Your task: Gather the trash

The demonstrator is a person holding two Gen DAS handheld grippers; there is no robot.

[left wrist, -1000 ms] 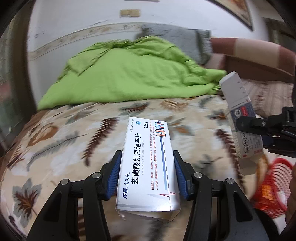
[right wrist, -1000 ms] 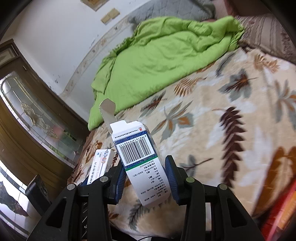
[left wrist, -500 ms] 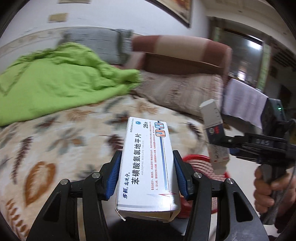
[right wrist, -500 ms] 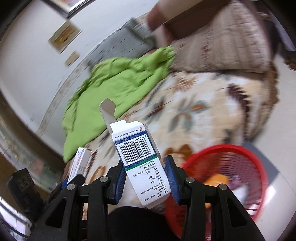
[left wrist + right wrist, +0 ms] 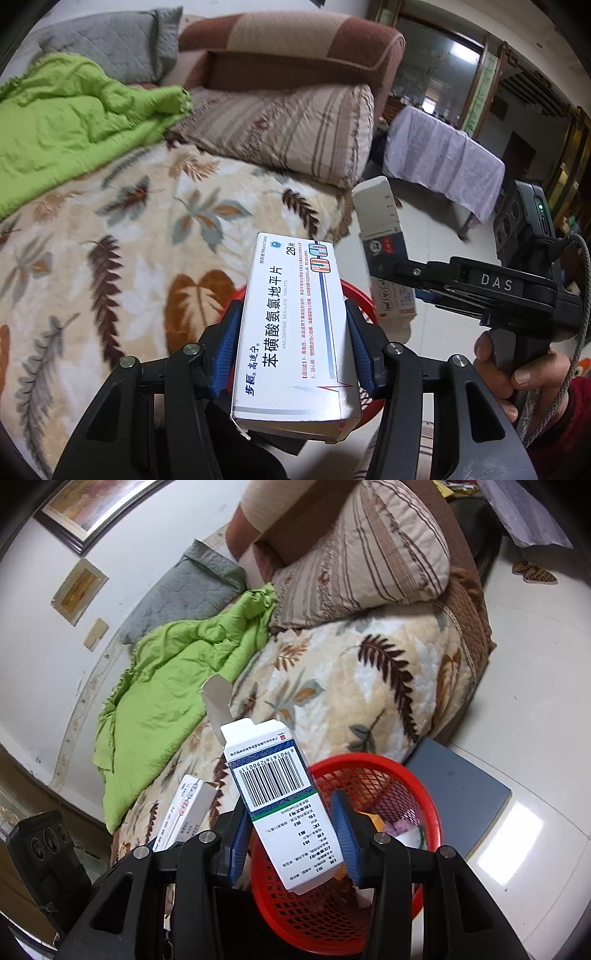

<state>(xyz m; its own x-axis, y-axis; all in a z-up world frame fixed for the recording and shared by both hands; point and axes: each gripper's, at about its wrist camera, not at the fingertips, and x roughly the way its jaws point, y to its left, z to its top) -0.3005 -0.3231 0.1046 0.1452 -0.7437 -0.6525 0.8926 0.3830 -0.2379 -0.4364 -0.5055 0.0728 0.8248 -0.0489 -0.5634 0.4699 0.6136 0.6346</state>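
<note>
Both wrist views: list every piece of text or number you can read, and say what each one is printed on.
"苯磺酸氨氯地平片": white medicine box in the left claw.
"AMLODIPINE BESILATE TABLETS": same box.
"28片": same box.
"乐辰" and "高适宁": same box.
"DAS": body of the right claw.
"6901616290011": under the barcode on the open-flapped box between the right claw's pads.
Fine print on both boxes: too small to read.

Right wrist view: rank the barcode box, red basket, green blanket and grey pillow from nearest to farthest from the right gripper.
1. Barcode box, between the right gripper's opening jaws.
2. Red basket, just below and ahead.
3. Green blanket, on the bed, left.
4. Grey pillow, against the wall.
</note>
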